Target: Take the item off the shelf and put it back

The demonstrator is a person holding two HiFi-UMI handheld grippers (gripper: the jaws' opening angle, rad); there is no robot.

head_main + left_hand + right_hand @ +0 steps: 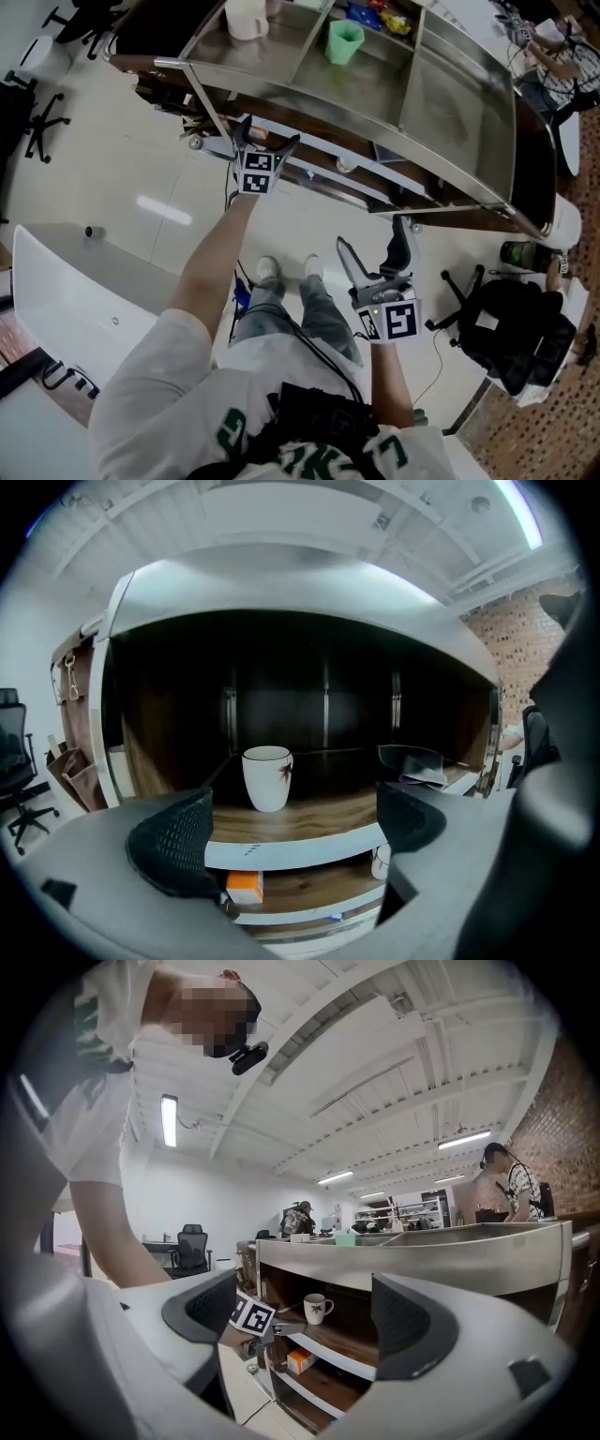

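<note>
The shelf unit (441, 103) fills the upper part of the head view. It is a long cabinet with a partitioned steel top, and dark wooden shelves sit under it. The person stands facing it with both arms out.

The left tongs (269, 139) are held up at the front edge of the unit, pointing a little downward into it. Their jaws stand wide apart and nothing is between the pads. The right tongs (373, 239) hang further back from the unit, nearer the person's body, and point level. Their jaws are also spread wide and empty.

The white mug (267, 778) is on the upper wooden shelf (309, 813), upright, with a small reddish-brown print on its side. It stands back from the shelf's front edge, clear of the left tongs and touching neither jaw. To its right on the same shelf lies a dark, flat, crumpled thing (412, 763), possibly cloth or paper; the shadow makes it hard to tell.

On the lower shelf, below the mug, sits a small orange box (245, 887). A green cup (344, 41) stands in a compartment of the steel top.
</note>
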